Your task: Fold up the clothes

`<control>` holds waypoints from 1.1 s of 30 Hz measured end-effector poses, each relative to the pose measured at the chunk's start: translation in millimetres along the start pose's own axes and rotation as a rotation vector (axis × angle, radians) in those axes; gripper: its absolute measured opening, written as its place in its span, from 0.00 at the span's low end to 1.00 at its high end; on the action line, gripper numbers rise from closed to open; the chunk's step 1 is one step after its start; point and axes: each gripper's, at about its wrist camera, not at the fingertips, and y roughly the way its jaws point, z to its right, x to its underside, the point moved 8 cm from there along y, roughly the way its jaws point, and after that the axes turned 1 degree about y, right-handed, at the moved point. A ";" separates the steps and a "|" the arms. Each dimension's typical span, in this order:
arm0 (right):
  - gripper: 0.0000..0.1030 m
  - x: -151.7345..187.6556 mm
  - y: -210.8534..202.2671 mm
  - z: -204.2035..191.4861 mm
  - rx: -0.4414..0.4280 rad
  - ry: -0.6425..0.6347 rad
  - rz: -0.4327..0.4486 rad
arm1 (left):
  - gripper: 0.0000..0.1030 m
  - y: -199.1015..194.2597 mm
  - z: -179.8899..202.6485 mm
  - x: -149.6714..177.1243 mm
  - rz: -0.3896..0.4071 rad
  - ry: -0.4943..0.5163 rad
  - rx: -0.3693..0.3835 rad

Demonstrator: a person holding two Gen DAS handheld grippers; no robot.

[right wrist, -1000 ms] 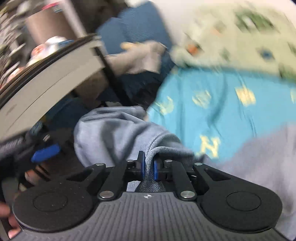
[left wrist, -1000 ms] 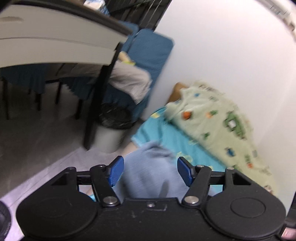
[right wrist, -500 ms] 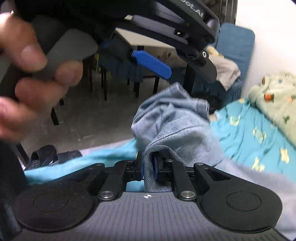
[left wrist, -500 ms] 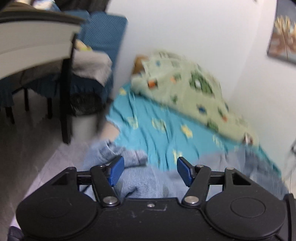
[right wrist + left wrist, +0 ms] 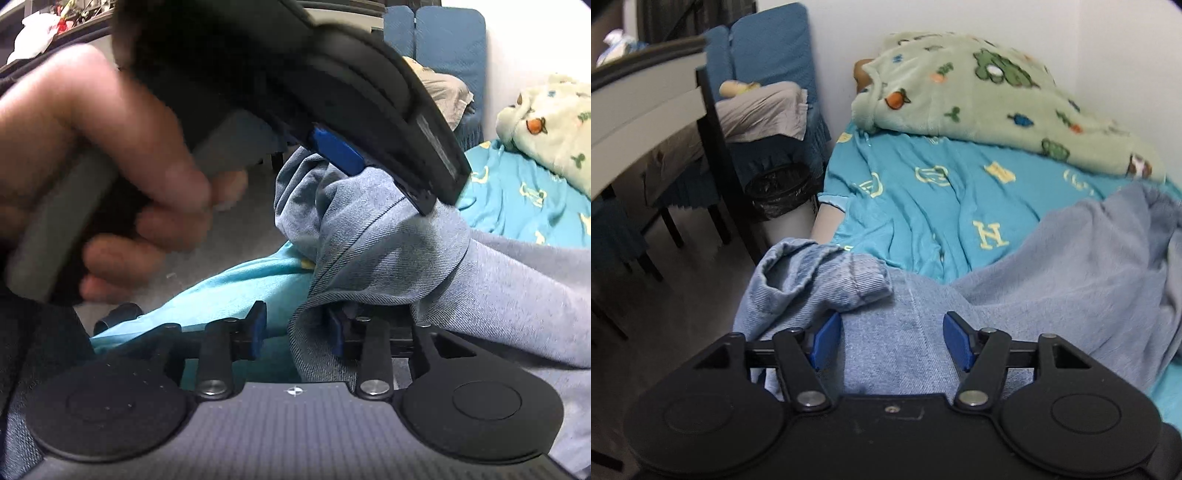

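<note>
I go from left to right. In the left wrist view my left gripper (image 5: 891, 341) now looks down at the jeans (image 5: 897, 354), which lie on the near edge of the bed with the turquoise sheet (image 5: 923, 206). A second ago this camera looked more at the wall and the table; now it is lower and steady. Its jaws are half wide, with denim spread between them. I cannot tell if the pads press the cloth, but they seem to stand free of it.

In the right wrist view the right gripper (image 5: 297, 334) held a fold of denim tight a moment ago. Now its jaws are opening, and the fold lies against the right pad only. I judge that this fold is just laid down and the next grasp comes.

Only the right view shows the hand (image 5: 110, 177) that holds the left gripper above the jeans. Only the left view shows the grey blanket (image 5: 1089, 266) beside them and the green blanket (image 5: 979, 88) at the wall.
</note>
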 end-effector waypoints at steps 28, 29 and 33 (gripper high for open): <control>0.36 -6.5 -8.0 6.6 -0.068 0.138 -0.003 | 0.03 -98.5 -127.3 60.5 0.028 -0.976 -0.199; 0.36 -6.3 -9.3 8.0 -0.066 0.145 0.000 | 0.04 -100.7 -126.1 59.0 0.030 -0.966 -0.194; 0.36 -12.4 -20.6 14.6 -0.053 0.162 0.042 | 0.19 -113.3 -115.7 50.6 0.077 -0.896 -0.201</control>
